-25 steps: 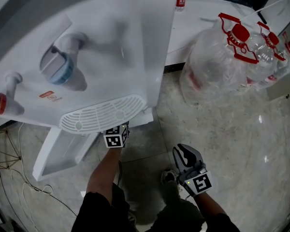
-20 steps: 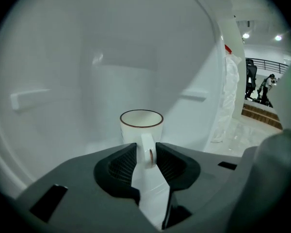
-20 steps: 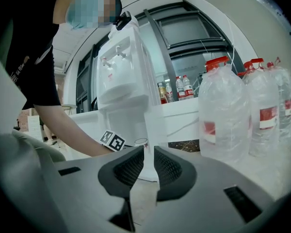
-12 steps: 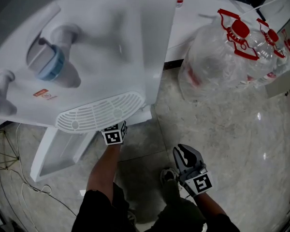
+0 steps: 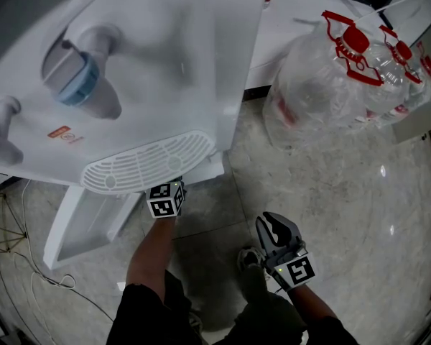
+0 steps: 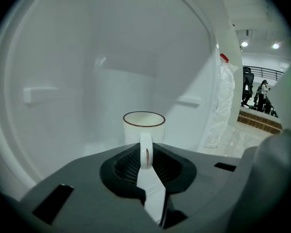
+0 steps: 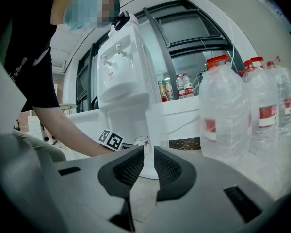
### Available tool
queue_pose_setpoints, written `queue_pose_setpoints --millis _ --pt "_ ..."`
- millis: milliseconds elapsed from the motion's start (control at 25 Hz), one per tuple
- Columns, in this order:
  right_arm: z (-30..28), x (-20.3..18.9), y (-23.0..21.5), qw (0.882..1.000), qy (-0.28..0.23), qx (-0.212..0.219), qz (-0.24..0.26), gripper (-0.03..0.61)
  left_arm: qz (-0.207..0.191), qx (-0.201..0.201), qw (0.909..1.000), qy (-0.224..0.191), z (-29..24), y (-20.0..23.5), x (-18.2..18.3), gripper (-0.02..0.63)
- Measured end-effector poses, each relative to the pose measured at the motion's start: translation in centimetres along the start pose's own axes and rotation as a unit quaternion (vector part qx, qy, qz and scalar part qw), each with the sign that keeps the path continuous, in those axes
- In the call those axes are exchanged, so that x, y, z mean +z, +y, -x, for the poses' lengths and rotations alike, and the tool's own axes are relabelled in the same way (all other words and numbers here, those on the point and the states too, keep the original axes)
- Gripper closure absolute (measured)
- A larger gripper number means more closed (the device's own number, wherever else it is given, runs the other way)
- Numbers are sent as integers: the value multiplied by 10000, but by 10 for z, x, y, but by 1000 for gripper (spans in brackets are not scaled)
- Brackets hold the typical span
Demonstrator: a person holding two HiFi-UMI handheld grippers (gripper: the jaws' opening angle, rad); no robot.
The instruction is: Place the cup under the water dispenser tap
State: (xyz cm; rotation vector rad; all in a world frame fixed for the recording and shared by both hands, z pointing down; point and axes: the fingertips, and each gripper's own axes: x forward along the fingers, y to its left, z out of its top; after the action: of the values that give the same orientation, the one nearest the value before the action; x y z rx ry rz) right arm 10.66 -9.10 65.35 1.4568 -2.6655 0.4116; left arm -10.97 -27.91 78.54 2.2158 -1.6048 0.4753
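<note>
Left gripper (image 6: 145,155) is pinching the cup (image 6: 143,126) by its handle, jaws just been closing, inside the dispenser (image 5: 151,85) recess (walls crowding it). Right gripper (image 7: 144,165) is idling barely parted, empty, over open floor (image 5: 330,185).

The white, brown-rimmed cup (image 6: 136,130) stands upright.

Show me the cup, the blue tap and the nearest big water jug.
cup (image 6: 134,132), left gripper view, on its white wall left of the handle.
blue tap (image 5: 77,85), head view, on its blue lever.
water jug (image 5: 312,95), head view, on its clear side.
</note>
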Motion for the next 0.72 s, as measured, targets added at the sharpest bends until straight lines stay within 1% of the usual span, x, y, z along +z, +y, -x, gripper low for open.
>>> queue_pose_setpoints --millis 120,320,600,720 --pt "1 1 4 10000 -14 5 22 531 -164 -305 9993 -127 11 -9 9 543" --pt "0 11 15 9999 -109 71 67 531 -507 -768 9957 -133 45 -21 17 543" --pt "-7 34 36 9993 -269 195 145 531 -1099 -1413 9837 -161 107 -35 30 543" --pt "-8 46 45 9990 -309 236 225 531 -1275 -1657 9777 -200 136 -39 34 543"
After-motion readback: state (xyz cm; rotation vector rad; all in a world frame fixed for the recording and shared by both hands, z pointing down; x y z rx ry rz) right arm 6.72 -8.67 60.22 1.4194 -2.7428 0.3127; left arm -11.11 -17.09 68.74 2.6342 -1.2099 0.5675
